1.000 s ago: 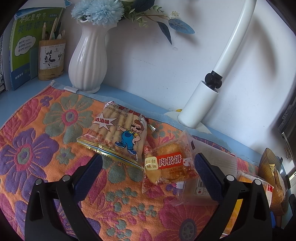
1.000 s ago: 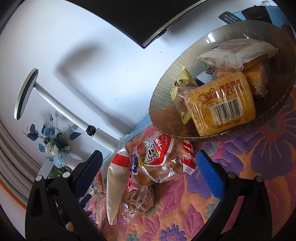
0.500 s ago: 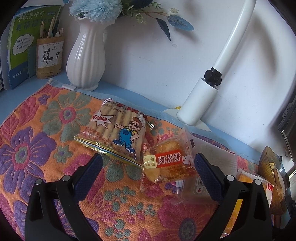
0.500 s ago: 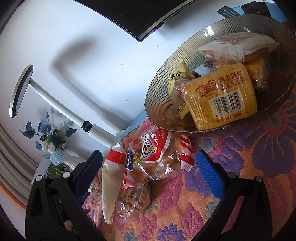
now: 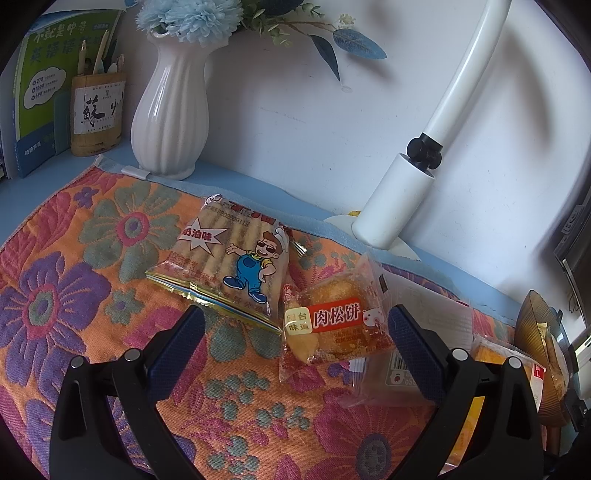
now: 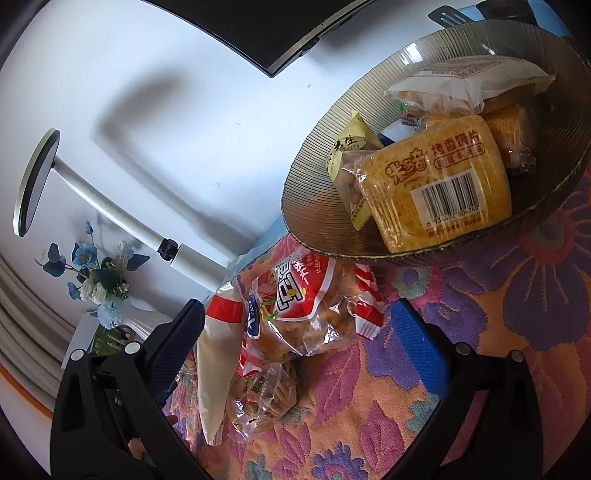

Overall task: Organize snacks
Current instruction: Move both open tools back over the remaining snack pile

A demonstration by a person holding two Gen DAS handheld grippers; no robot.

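In the left wrist view my left gripper (image 5: pixel 295 332) stands open above the flowered cloth. A meat-floss cake packet (image 5: pixel 334 325) lies between its fingers, with a cartoon biscuit bag (image 5: pixel 229 258) just beyond to the left and a clear white packet (image 5: pixel 424 332) behind the right finger. In the right wrist view my right gripper (image 6: pixel 295 332) is open around a red-and-white pastry bag (image 6: pixel 306 306), which rests on a white packet (image 6: pixel 214 369) and a small clear cookie packet (image 6: pixel 266 395). The ribbed glass bowl (image 6: pixel 310 206) beyond holds several snacks, among them a toasted bun-slice pack (image 6: pixel 439 181).
A white vase (image 5: pixel 170 107) with blue flowers, a pen holder (image 5: pixel 96 114) and a green book (image 5: pixel 40 81) stand at the back left. A white lamp base (image 5: pixel 399 199) rises against the wall. The glass bowl's edge (image 5: pixel 535 321) shows at far right. A dark monitor (image 6: pixel 240 26) hangs above.
The left gripper has shifted slightly, so the meat-floss packet sits more centred between its fingers. The right gripper has edged closer to the pastry bag; the bowl moved right in view.
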